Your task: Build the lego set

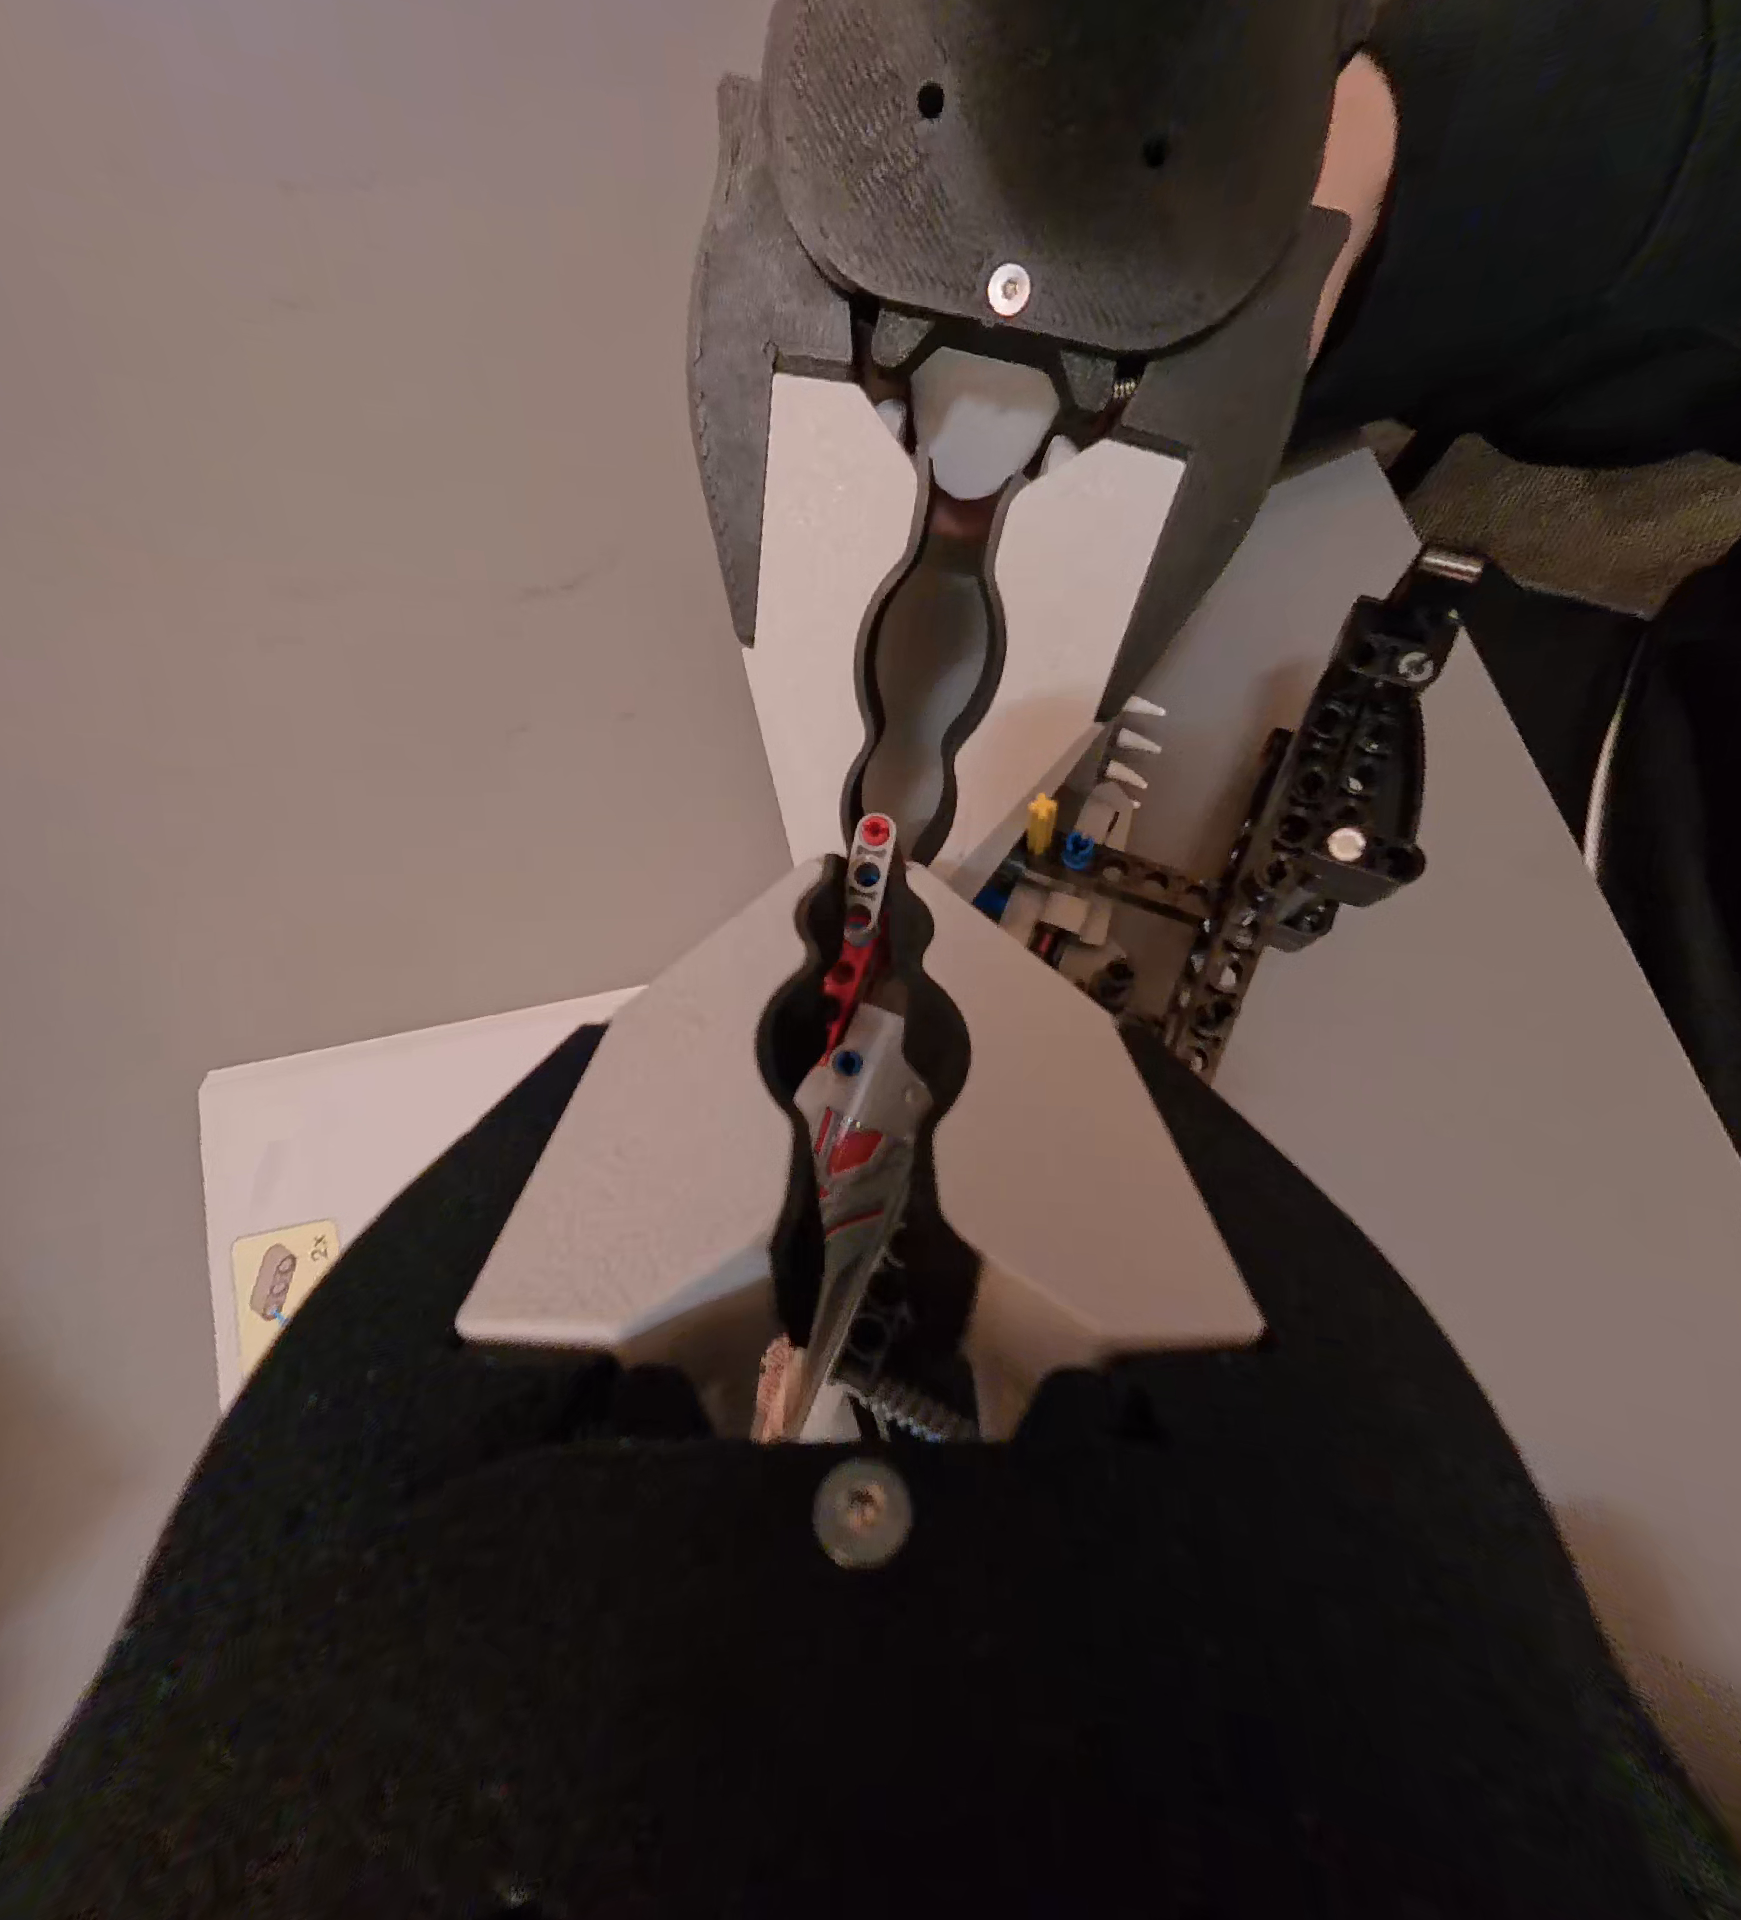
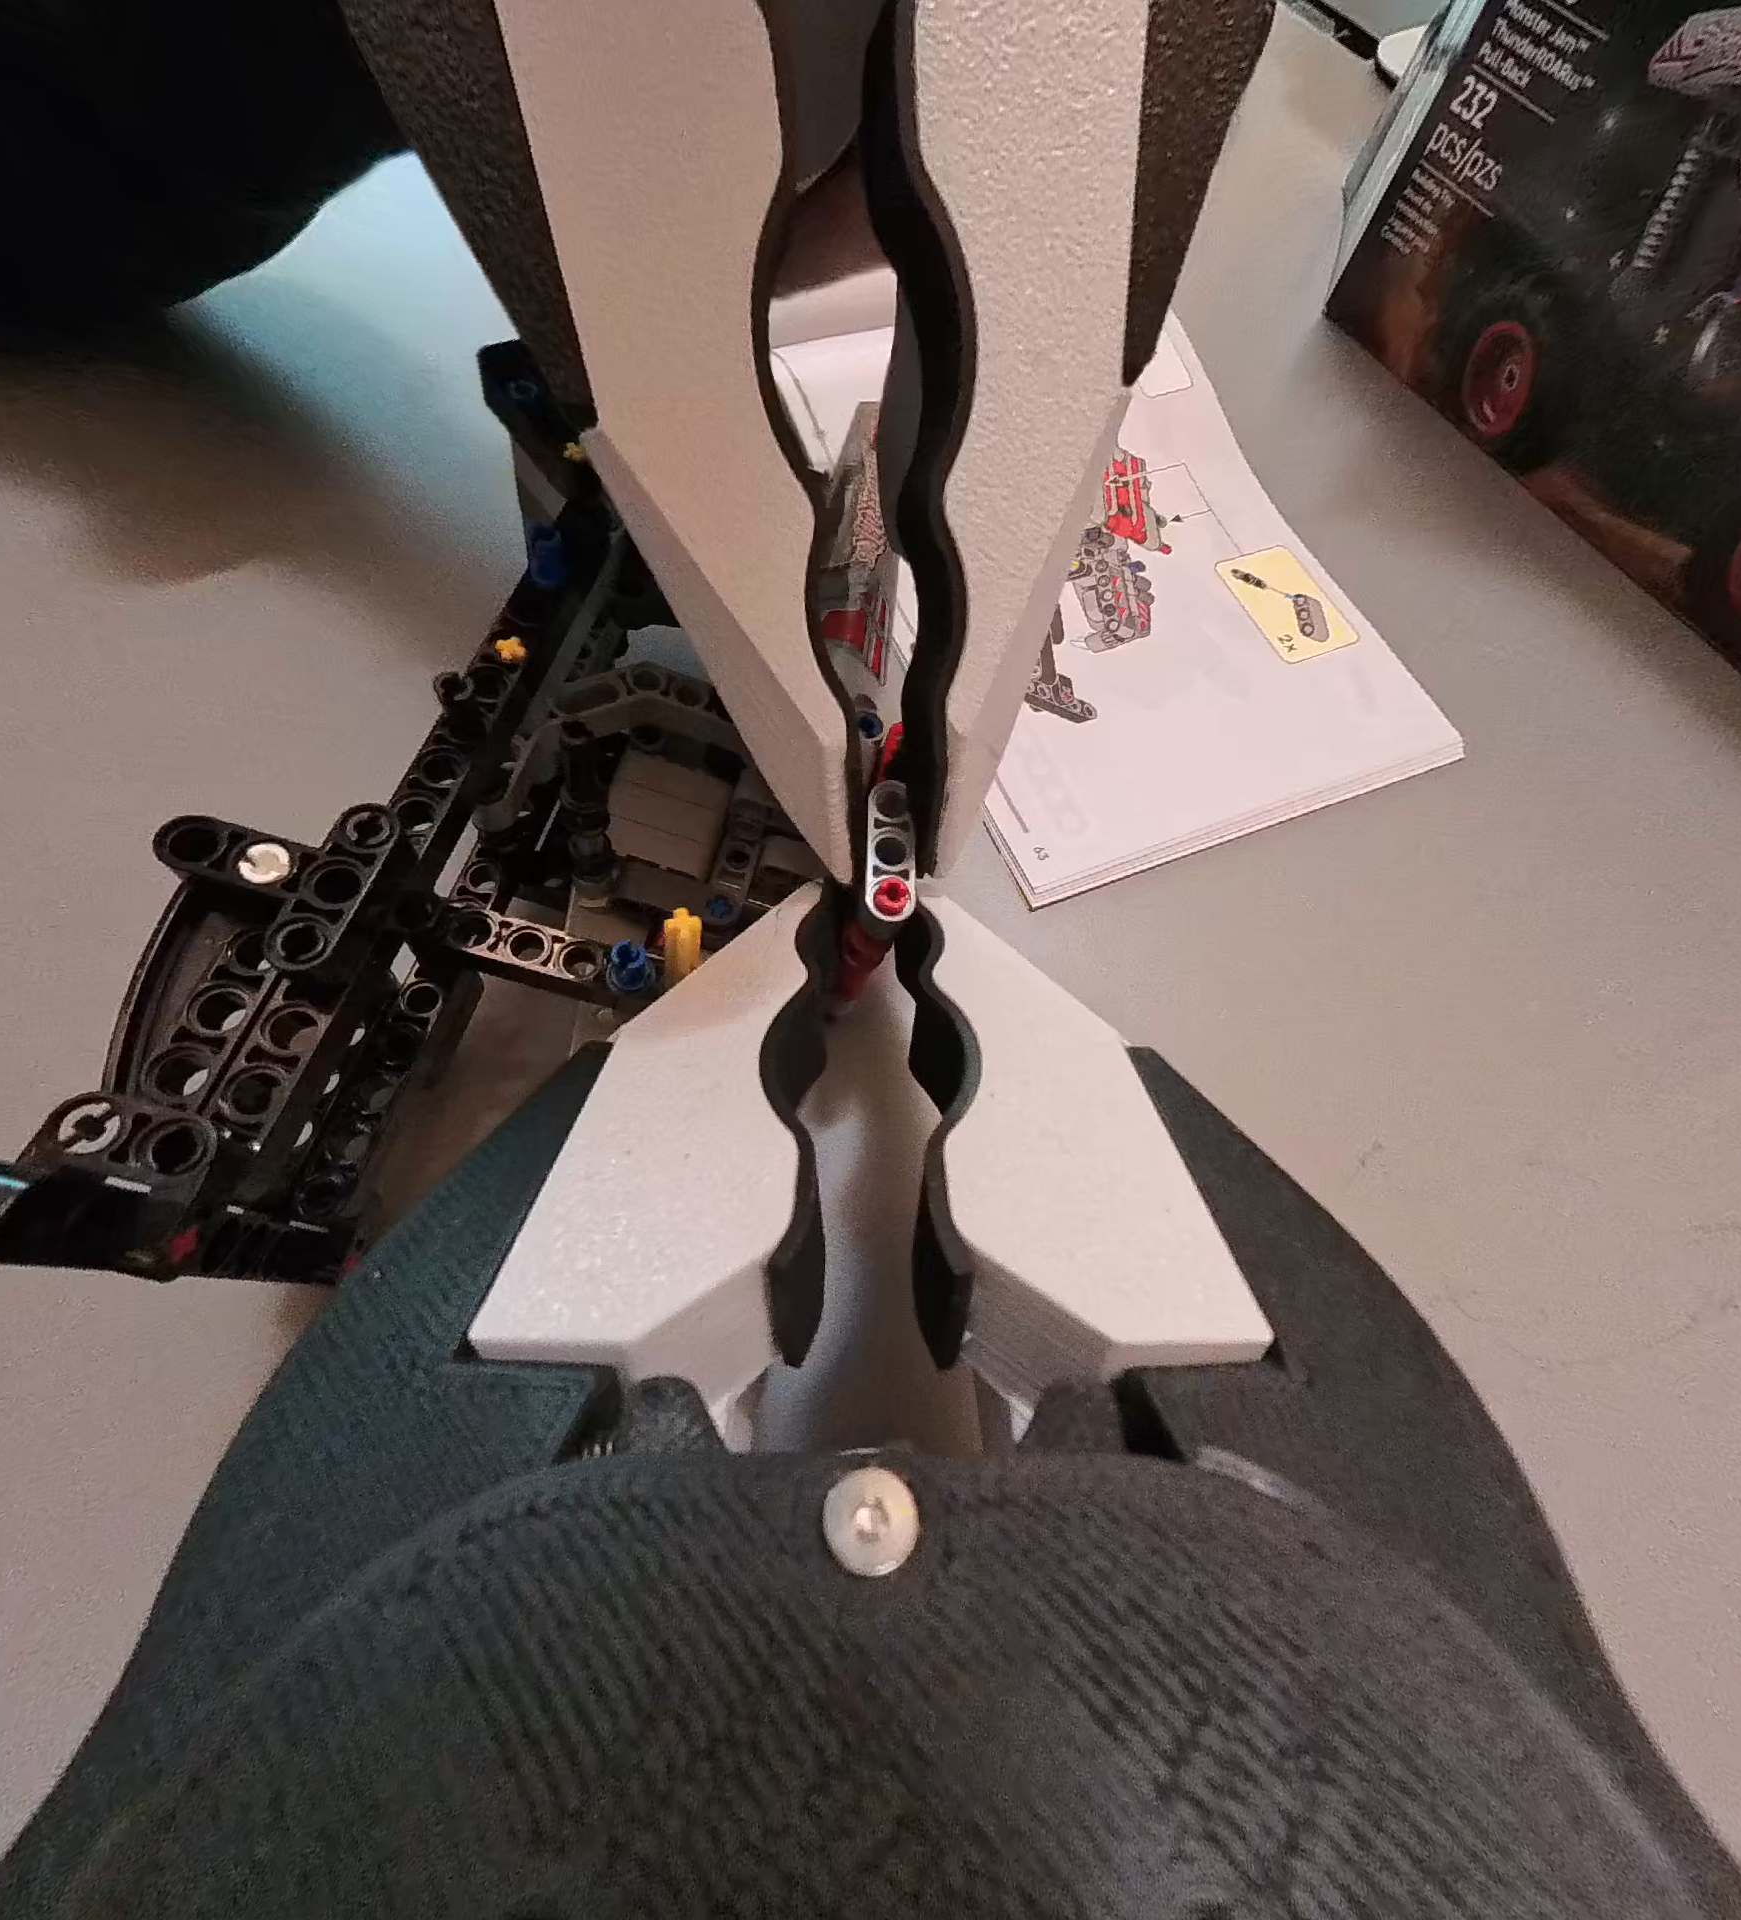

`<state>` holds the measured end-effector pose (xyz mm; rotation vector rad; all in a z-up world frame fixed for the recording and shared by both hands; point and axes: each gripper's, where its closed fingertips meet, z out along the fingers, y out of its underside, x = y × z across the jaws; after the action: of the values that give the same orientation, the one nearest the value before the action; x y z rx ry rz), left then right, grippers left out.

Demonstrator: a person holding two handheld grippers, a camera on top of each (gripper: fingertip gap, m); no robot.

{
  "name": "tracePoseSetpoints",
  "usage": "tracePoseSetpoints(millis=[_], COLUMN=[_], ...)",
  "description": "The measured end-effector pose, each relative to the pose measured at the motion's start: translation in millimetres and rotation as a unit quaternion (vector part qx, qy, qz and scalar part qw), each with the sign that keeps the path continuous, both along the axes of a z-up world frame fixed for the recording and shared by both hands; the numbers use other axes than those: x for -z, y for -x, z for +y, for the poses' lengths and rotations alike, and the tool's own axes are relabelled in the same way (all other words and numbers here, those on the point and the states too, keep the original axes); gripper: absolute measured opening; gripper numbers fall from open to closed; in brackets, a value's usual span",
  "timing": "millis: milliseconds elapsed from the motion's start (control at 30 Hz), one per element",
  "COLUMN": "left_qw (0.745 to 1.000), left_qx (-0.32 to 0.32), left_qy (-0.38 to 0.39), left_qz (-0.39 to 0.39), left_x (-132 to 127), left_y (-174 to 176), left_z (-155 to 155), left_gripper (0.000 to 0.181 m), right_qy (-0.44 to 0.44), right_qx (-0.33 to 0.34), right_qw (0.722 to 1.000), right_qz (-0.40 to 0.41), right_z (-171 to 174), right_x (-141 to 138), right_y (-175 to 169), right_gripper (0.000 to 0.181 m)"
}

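Above the table [image 2: 1468,1039], the left gripper [image 1: 871,883] was clamped on a grey-red panel subassembly [image 1: 861,1132], its long axis along the fingers. The right gripper [image 2: 871,935] met it tip-to-tip, pinching a red pin [image 2: 858,951] at the small grey beam [image 2: 889,852]. The black chassis [image 2: 326,987] lay on the table.

Work surface: a plain, matt, pale grey-beige tabletop [image 2: 1468,1195] fills both views, smooth apart from faint scuffs and specks.
Light: soft and from above, casting broad, blurred shadows on the surface at the left of the right wrist view.
Far edge: a dark, unlit area lies beyond the surface at the upper left; what it is cannot be told.
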<state>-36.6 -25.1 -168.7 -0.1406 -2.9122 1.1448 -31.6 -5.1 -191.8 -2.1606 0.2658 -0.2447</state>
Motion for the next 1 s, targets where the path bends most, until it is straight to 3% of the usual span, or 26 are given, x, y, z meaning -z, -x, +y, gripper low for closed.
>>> tracePoseSetpoints(millis=[33,300,500,567,700,833,1000], left_qw=[1.000,0.999,0.996,0.996,0.993,0.980,0.973], left_qx=[-0.001,-0.001,0.054,0.058,0.085,0.111,0.126], left_qy=[-0.008,-0.032,-0.066,-0.068,-0.088,-0.164,-0.191], left_qz=[-0.002,0.020,-0.004,-0.016,0.005,0.013,0.017], left_x=[0,1,-1,-9,-23,-14,-5], left_y=[0,0,-3,-7,-4,-2,0], left_z=[0,0,1,-1,-5,0,-4], left_gripper=[0.006,0.006,0.006,0.014,0.013,0.012,0.004], right_qy=[0.000,-0.001,-0.004,-0.005,-0.005,-0.005,-0.002], right_qx=[0.000,0.000,-0.001,0.001,-0.001,-0.002,-0.002], right_qw=[1.000,1.000,1.000,1.000,1.000,1.000,1.000], right_qz=[0.001,0.002,0.011,0.009,0.017,0.016,0.007], right_z=[0,0,1,1,1,1,1], right_x=[0,0,0,0,0,0,0], right_y=[0,0,0,-1,-1,0,0], right_gripper=[0.009,0.009,0.009,0.009,0.009,0.009,0.009])
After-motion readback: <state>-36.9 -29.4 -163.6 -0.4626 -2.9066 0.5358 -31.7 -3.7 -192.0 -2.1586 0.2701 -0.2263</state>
